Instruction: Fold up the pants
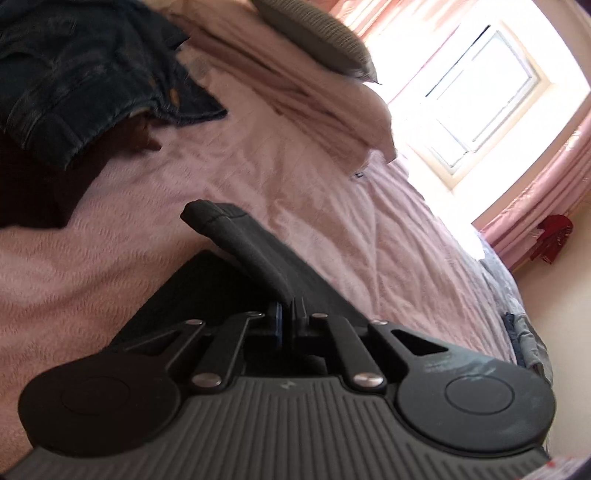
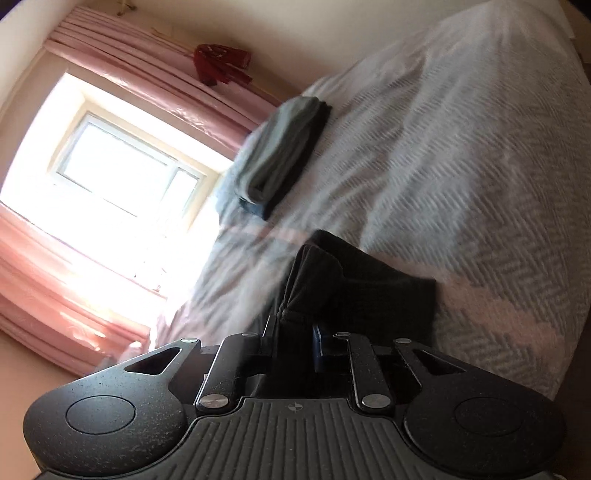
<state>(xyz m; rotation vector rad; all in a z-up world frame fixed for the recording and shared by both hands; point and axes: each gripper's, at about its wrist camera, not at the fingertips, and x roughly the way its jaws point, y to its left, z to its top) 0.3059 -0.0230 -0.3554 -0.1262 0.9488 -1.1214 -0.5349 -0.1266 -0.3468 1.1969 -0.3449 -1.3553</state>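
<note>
Dark grey pants (image 1: pixel 255 254) lie on the pink bedspread (image 1: pixel 295 177). In the left wrist view a folded strip of them rises from the bed into my left gripper (image 1: pixel 288 314), which is shut on the cloth; the fingertips are mostly buried in it. In the right wrist view the same pants (image 2: pixel 384 291) lie flat on the bed just ahead. A bunched, gathered edge of them is pinched in my right gripper (image 2: pixel 293 323), whose jaws stand close together on the fabric.
A heap of dark denim jeans (image 1: pixel 74 74) lies at the upper left, by a grey pillow (image 1: pixel 314 33). A folded stack of clothes (image 2: pixel 280 155) sits near the bed's far edge. Beyond are a bright window (image 2: pixel 122 166), pink curtains (image 2: pixel 155 85) and a red garment (image 2: pixel 221 62).
</note>
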